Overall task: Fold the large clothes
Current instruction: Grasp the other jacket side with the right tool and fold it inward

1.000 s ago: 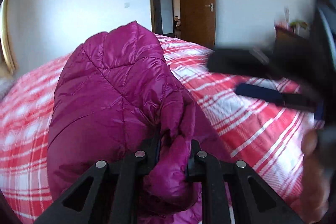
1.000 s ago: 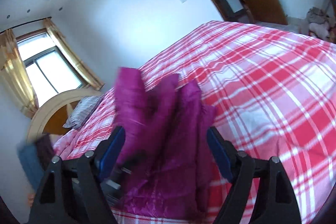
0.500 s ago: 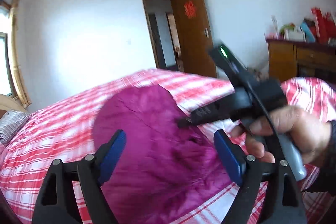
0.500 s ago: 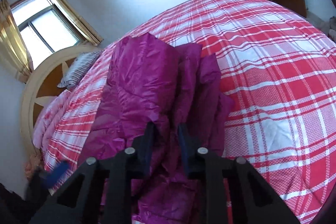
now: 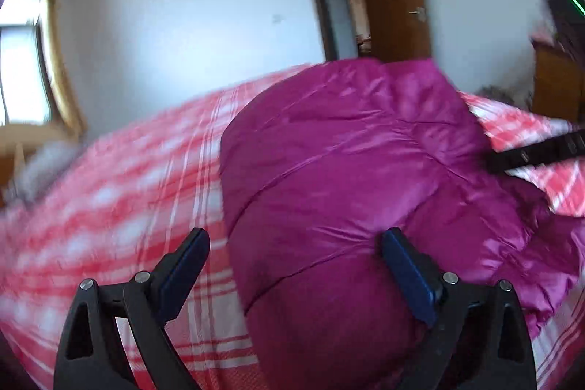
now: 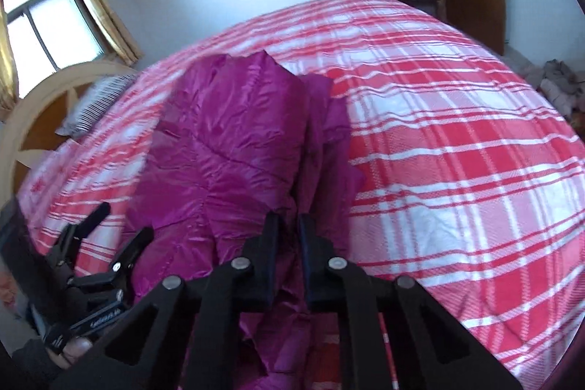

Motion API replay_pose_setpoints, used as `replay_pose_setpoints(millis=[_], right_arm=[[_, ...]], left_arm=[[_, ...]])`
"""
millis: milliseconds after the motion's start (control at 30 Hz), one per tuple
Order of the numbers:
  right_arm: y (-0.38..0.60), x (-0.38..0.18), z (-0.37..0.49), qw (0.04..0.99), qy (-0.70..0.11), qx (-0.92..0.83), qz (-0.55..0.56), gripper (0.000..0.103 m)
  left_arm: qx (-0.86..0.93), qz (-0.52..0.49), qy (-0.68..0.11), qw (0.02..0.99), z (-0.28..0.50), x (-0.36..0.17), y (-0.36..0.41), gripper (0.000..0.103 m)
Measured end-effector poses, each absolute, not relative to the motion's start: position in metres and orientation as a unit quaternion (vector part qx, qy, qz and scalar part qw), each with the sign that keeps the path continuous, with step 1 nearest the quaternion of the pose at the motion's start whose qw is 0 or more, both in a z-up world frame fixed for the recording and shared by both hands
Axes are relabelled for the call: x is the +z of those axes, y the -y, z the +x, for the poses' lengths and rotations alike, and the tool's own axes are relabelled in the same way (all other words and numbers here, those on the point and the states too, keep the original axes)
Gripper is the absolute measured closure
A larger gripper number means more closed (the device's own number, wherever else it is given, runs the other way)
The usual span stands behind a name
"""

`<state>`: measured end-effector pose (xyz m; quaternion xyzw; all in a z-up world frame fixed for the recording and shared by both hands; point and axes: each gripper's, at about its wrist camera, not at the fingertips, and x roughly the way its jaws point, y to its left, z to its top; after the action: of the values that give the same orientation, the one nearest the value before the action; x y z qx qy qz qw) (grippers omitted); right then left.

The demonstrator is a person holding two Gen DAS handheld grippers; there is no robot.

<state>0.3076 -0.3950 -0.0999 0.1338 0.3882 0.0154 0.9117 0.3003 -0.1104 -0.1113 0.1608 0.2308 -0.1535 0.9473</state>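
**Now the grip has swapped sides on the jacket**

Now we have traded holds. A second ago our left hand-held gripper (image 5: pixel 294 256) was pinched on a fold of the magenta puffer jacket (image 5: pixel 347 170); its jaws have just been opening and now stand wide, the blue pads clear of the cloth, with the jacket's near bulge lying between them and toward the 3 o'clock pad but not pressed. In that same second our right hand-held gripper (image 6: pixel 289 229), which stood wide, has just been closing, and its jaws now pinch a ridge of the jacket at the garment's near edge.

The jacket lies bundled on the red-and-white checked bed (image 6: pixel 457 152), running from 6 o'clock toward 12 in the right wrist view, roughly at the middle of the bedspread. From there the left hand-held gripper shows at 8 o'clock, beside the jacket's left flank.

For the task, we judge this a hand-over: the right side anchors the bundle while the left is free to seek a new edge for the next fold. The padded cloth looks slippery and springy, so a shallow pinch may slide off.
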Motion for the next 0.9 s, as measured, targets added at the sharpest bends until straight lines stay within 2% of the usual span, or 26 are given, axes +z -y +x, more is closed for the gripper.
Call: replay_pose_setpoints(millis=[100, 133, 200, 267, 400, 433, 567, 667, 767, 900], right_arm=[[0.404, -0.091, 0.301, 0.905, -0.398, -0.032, 0.147, 0.084], [0.406, -0.080, 0.296, 0.911, -0.380, -0.050, 0.154, 0.082], [0.407, -0.058, 0.293, 0.921, -0.345, -0.061, 0.171, 0.074], [0.401, -0.033, 0.296, 0.933, -0.296, -0.026, 0.200, 0.072], [0.394, -0.023, 0.334, 0.925, -0.235, 0.077, 0.287, 0.051], [0.391, -0.026, 0.347, 0.922, -0.229, 0.090, 0.298, 0.049], [0.396, -0.065, 0.389, 0.911, -0.250, 0.075, 0.319, 0.049], [0.409, -0.092, 0.386, 0.913, -0.261, 0.037, 0.310, 0.051], [0.417, -0.108, 0.380, 0.916, -0.263, 0.020, 0.301, 0.051], [0.420, -0.110, 0.376, 0.923, -0.255, -0.007, 0.287, 0.051]], left_arm=[[-0.162, 0.195, -0.214, 0.943, 0.293, -0.120, 0.134, 0.007], [-0.161, 0.197, -0.213, 0.943, 0.293, -0.122, 0.137, 0.007], [-0.167, 0.180, -0.223, 0.943, 0.299, -0.122, 0.133, 0.007], [-0.174, 0.155, -0.240, 0.942, 0.307, -0.122, 0.127, 0.007], [-0.176, 0.141, -0.244, 0.943, 0.310, -0.123, 0.122, 0.007], [-0.179, 0.137, -0.246, 0.943, 0.310, -0.123, 0.118, 0.007], [-0.172, 0.117, -0.242, 0.948, 0.295, -0.109, 0.100, 0.007], [-0.133, 0.102, -0.226, 0.960, 0.301, -0.091, 0.078, 0.007], [-0.093, 0.061, -0.216, 0.970, 0.320, -0.061, 0.064, 0.007], [-0.043, 0.027, -0.245, 0.968, 0.367, -0.028, 0.074, 0.007]])
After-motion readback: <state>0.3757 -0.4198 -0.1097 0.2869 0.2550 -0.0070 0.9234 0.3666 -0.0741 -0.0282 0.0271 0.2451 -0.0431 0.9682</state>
